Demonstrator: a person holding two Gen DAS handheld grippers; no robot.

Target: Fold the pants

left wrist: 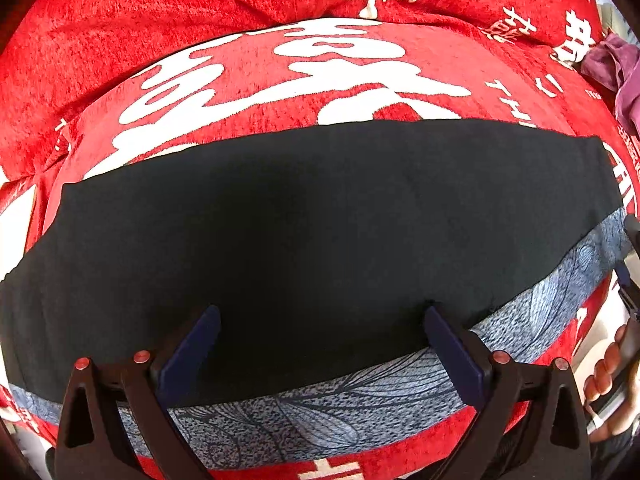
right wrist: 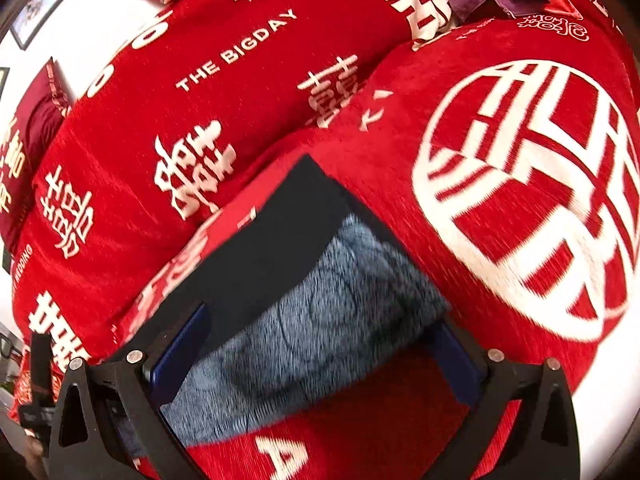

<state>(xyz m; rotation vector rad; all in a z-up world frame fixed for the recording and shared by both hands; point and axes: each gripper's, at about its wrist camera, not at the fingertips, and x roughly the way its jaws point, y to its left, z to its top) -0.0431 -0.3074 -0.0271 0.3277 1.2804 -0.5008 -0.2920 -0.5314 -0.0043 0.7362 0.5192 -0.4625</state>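
Pants (left wrist: pixel 320 232) lie flat on red bedspread (left wrist: pixel 280 68) — fingers (left wrist: pixel 452 344) spread.

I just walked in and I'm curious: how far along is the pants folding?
Partly done, it seems. The dark pants lie flat as a neat rectangle on the red bedspread, a blue patterned layer peeking out along the near edge. Nothing is in hand: both the left tool and right tool are open. Further folds may remain.
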